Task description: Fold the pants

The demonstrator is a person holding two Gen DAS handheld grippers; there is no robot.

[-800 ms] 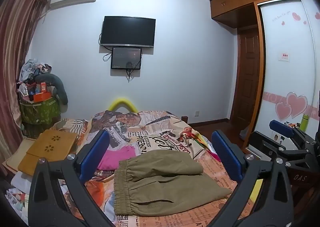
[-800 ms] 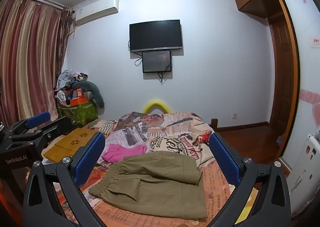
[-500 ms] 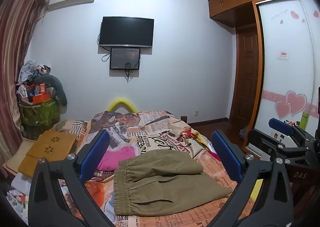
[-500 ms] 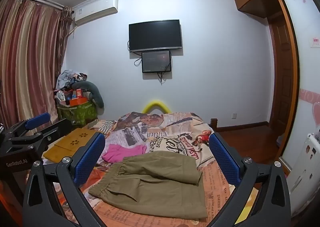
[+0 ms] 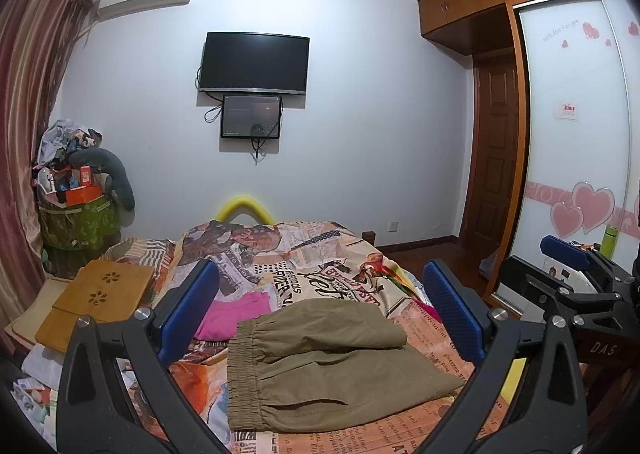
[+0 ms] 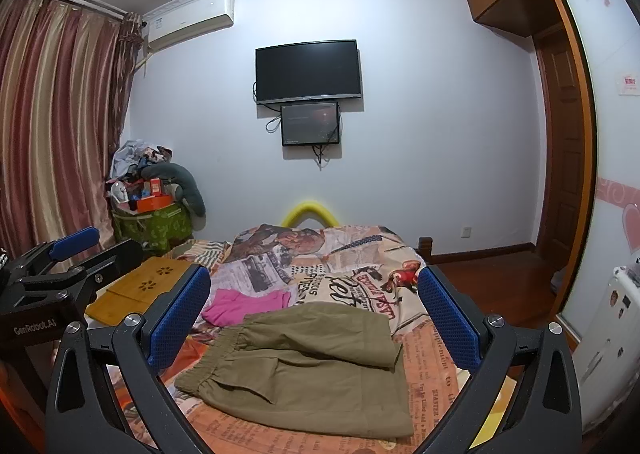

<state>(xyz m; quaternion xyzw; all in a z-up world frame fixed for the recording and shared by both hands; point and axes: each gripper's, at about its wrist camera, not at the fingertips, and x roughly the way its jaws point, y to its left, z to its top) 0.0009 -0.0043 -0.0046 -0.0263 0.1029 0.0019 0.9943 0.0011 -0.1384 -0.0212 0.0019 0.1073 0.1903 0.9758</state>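
Observation:
Olive-green pants (image 5: 332,366) (image 6: 304,370) lie folded on the bed, elastic waistband to the left, one layer turned over on top. My left gripper (image 5: 320,314) hovers above and short of them, jaws wide open, nothing between the blue pads. My right gripper (image 6: 314,314) hangs likewise open and empty over the pants. The right gripper (image 5: 568,274) also shows at the right edge of the left wrist view. The left gripper (image 6: 68,262) shows at the left edge of the right wrist view.
The bed carries a newspaper-print cover (image 5: 304,266). A pink garment (image 5: 236,314) lies just beyond the pants on the left. A wooden lap tray (image 5: 96,298) sits at the bed's left side, a cluttered green basket (image 5: 76,222) behind it. A wardrobe (image 5: 576,158) stands right.

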